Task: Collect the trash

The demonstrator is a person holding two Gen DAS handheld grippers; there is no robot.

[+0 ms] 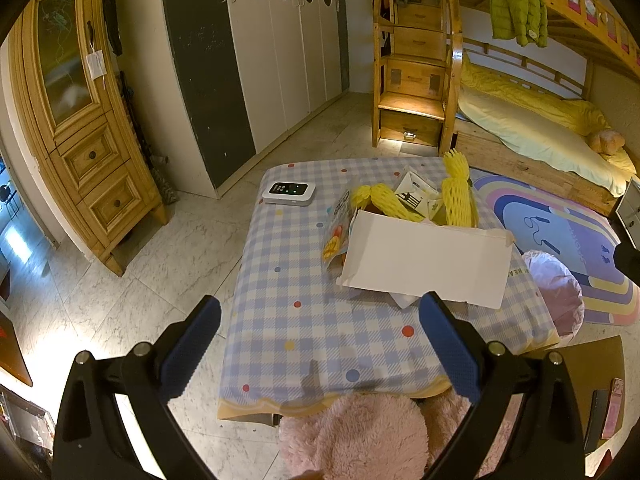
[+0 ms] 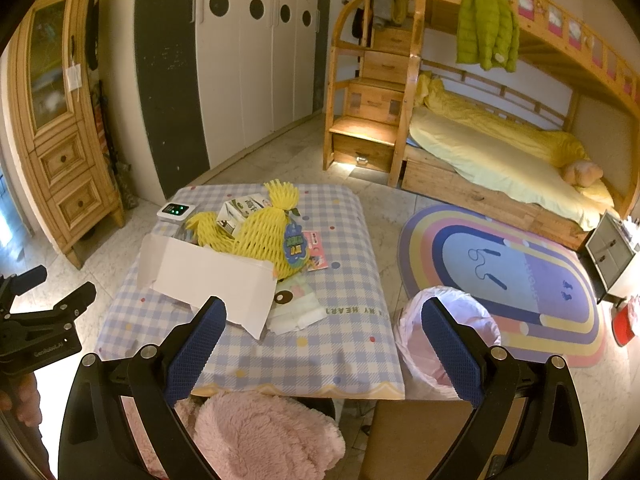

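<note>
A pile of trash lies on the checkered table [image 1: 296, 320] [image 2: 344, 344]: a white cardboard sheet [image 1: 428, 264] [image 2: 208, 280], yellow foam fruit nets [image 1: 456, 196] [image 2: 256, 232], a small carton [image 2: 236, 210], a colourful snack wrapper [image 1: 338, 228], a pink packet [image 2: 316, 250] and a white wipes pack [image 2: 296, 308]. A bin lined with a pink bag [image 2: 444, 344] [image 1: 556, 292] stands on the floor at the table's right. My left gripper [image 1: 320, 344] is open and empty above the table's near end. My right gripper [image 2: 324, 344] is open and empty, between table and bin.
A white device with green lights [image 1: 289, 193] [image 2: 176, 210] sits at the table's far left. A pink fluffy cushion [image 1: 352, 436] [image 2: 256, 436] is at the near edge. A rainbow rug [image 2: 520, 276], bunk bed [image 2: 500, 160] and wardrobes [image 1: 256, 52] surround the table.
</note>
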